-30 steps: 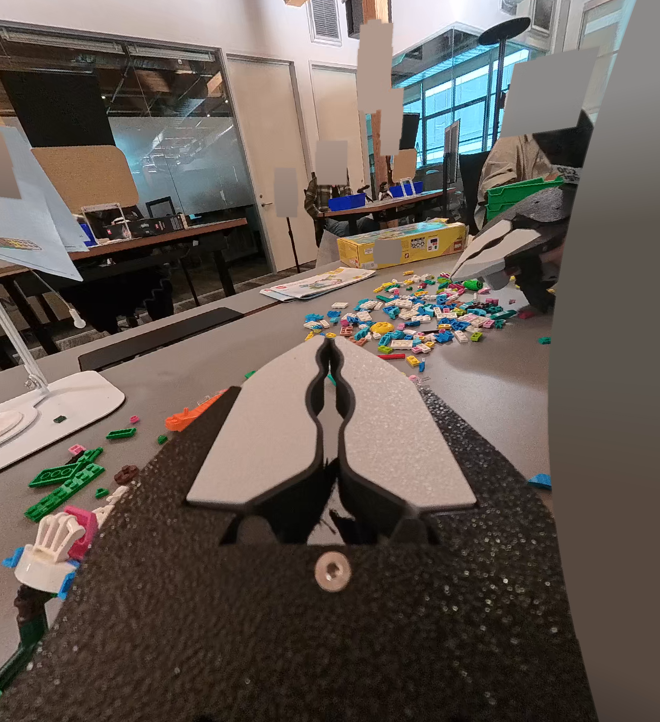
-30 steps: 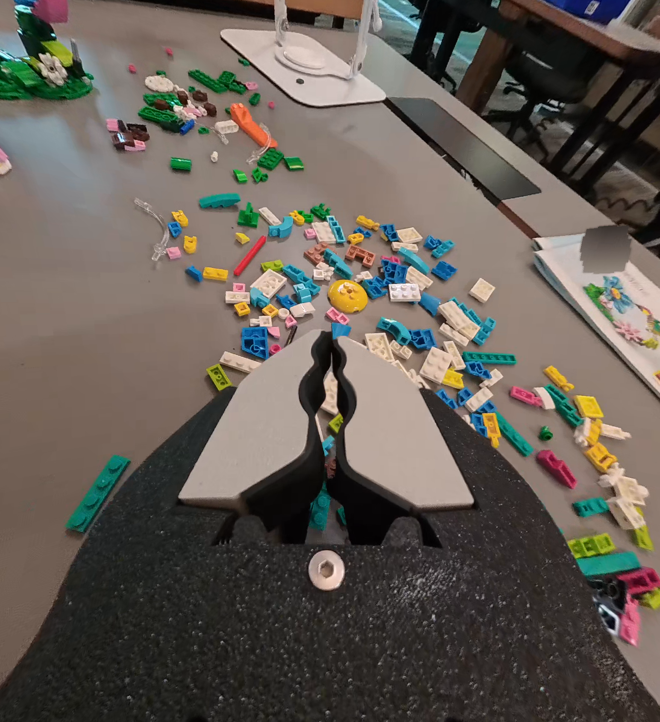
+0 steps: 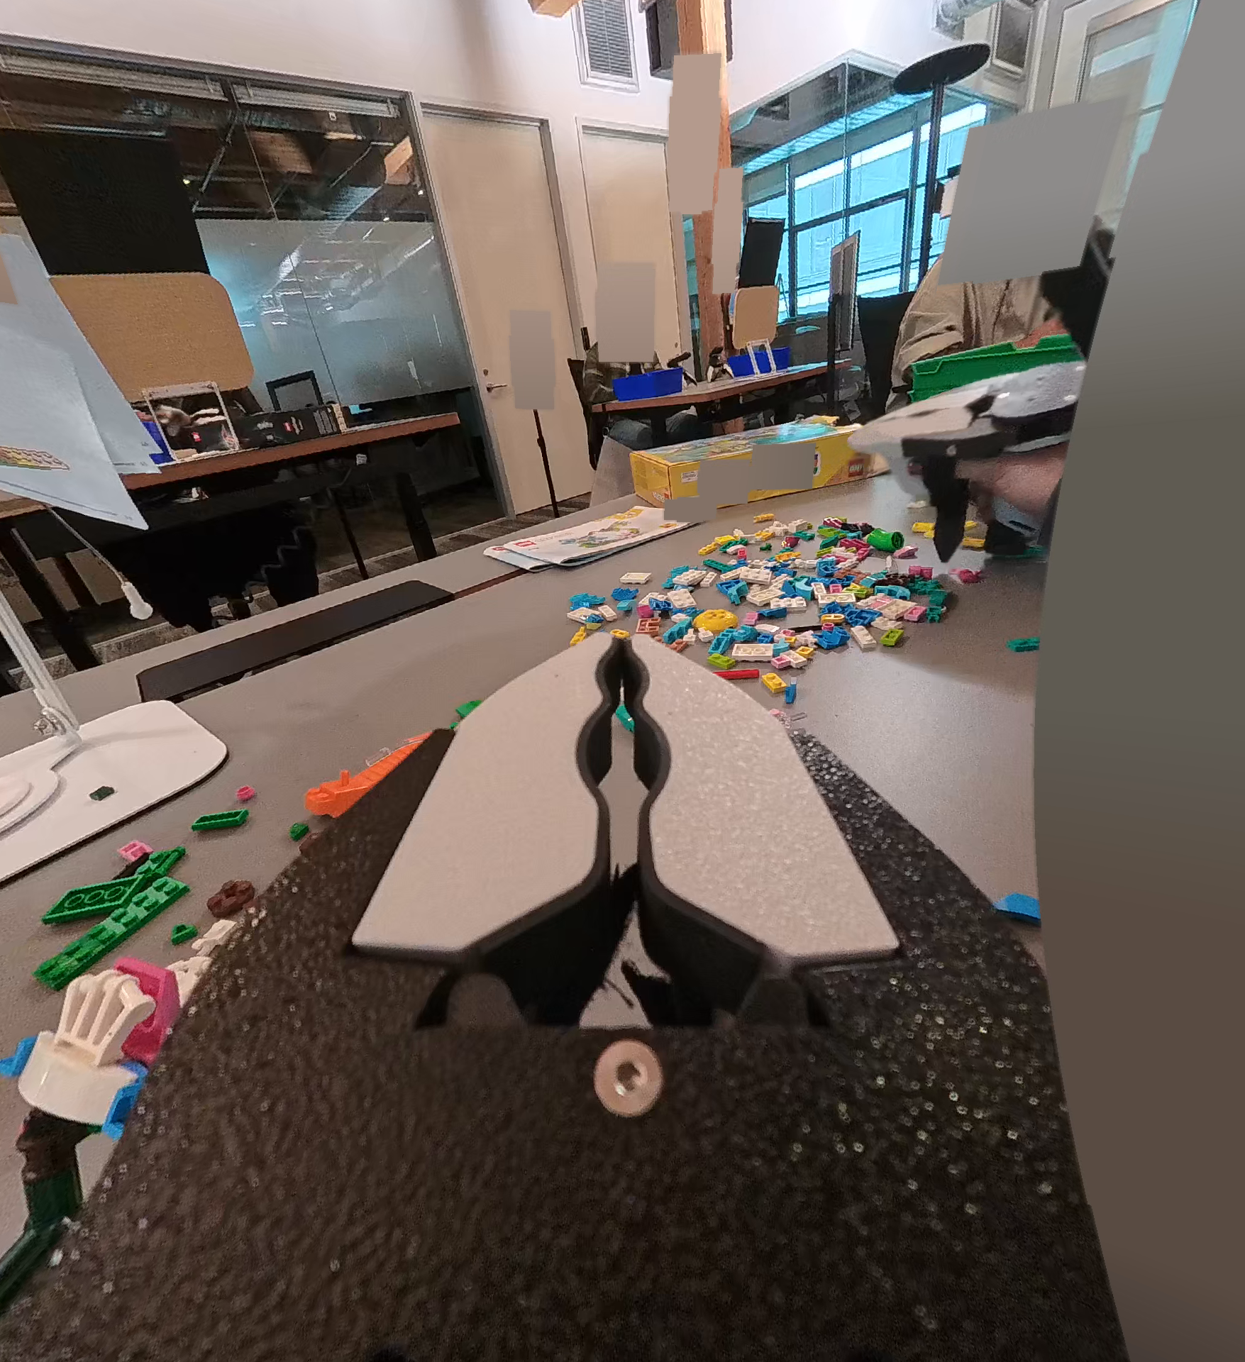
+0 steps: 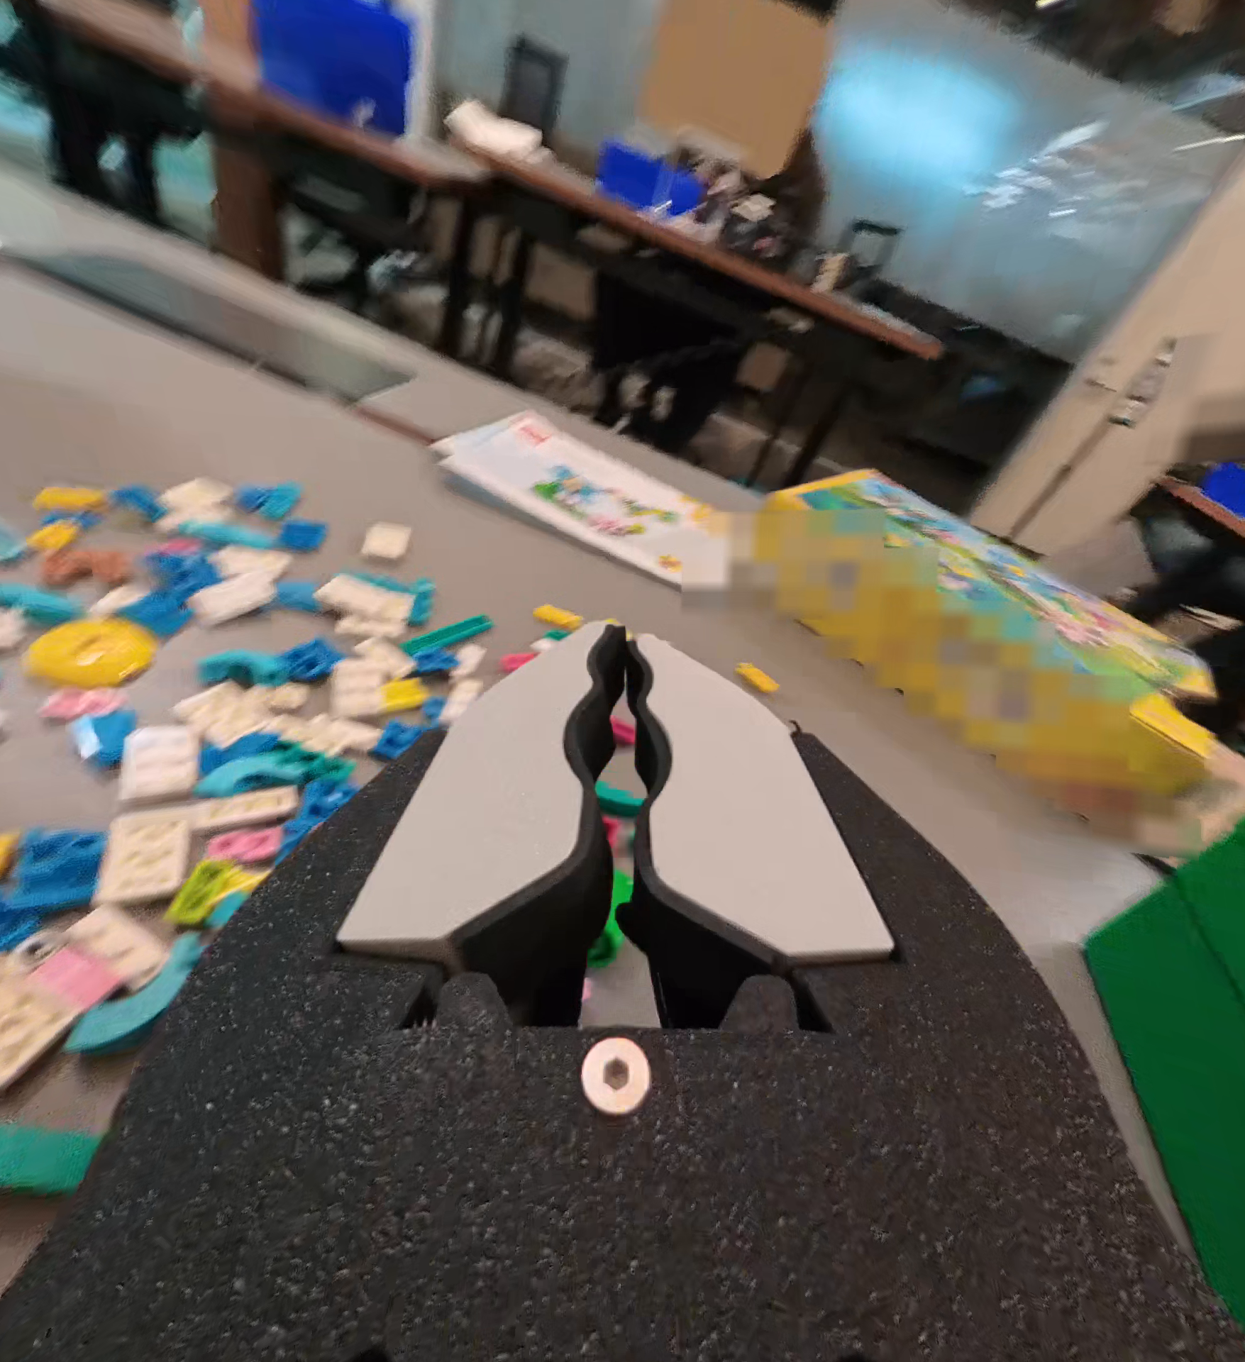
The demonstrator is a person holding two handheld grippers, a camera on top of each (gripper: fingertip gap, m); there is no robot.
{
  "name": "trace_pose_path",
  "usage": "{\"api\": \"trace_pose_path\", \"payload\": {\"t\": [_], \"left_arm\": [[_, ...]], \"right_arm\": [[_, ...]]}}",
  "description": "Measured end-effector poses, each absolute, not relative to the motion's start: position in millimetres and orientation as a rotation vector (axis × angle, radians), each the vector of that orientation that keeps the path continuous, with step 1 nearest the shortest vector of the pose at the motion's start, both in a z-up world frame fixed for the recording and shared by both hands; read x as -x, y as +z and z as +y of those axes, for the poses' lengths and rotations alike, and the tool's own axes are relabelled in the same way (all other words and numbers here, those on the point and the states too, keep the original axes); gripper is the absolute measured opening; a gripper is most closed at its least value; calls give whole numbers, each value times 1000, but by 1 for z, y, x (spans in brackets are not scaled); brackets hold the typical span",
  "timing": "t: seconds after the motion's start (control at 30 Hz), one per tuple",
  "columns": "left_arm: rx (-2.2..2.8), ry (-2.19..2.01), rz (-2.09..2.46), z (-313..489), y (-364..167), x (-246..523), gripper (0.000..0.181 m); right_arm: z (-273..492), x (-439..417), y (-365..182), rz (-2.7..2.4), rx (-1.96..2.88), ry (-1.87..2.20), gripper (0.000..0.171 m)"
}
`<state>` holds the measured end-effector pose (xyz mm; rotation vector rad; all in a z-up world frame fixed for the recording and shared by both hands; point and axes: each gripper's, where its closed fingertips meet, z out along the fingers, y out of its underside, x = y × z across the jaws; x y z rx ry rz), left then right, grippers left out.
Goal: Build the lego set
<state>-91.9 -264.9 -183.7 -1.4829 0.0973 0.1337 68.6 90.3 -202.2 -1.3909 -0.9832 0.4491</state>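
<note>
A pile of small loose lego pieces [image 3: 789, 597] in blue, white, teal, pink and yellow lies on the grey table [image 3: 899, 737]. In the blurred right wrist view the pile [image 4: 199, 700] is on the left, with a yellow dome [image 4: 88, 652] in it. My left gripper [image 3: 623, 645] is shut and empty, low over the table short of the pile. My right gripper [image 4: 623, 637] is shut with nothing seen between its tips, above the pile's right edge. It also shows in the left wrist view [image 3: 973, 435], pointing down. A partly built white and pink flower [image 3: 88, 1032] stands at lower left.
Green plates [image 3: 118, 906] and an orange piece [image 3: 354, 785] lie near a white stand base [image 3: 52, 781]. An instruction booklet [image 4: 575, 494] and the yellow box [image 4: 973, 626] lie beyond the pile. A green bin [image 4: 1209, 1032] is at the right. Tip to tip, the grippers are about 40 centimeters apart. The yellow dome [image 4: 88, 652] is about 20 centimeters from my right fingertips.
My right gripper has swung right and levelled out, from looking down on the pile to facing the booklet and box; its view is motion-blurred. My left gripper has barely moved.
</note>
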Motion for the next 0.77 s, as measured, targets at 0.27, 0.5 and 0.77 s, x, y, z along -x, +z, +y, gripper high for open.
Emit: {"api": "trace_pose_path", "payload": {"t": [0.27,0.5,0.77], "left_arm": [[1485,133,100,-265,-184,92,0],[1486,131,101,-265,-184,92,0],[1485,130,101,-265,-184,92,0]], "right_arm": [[114,-113,-173,-663,1240,400,0],[106,-104,-171,-704,1193,399,0],[100,-126,-146,-574,1082,338,0]]}}
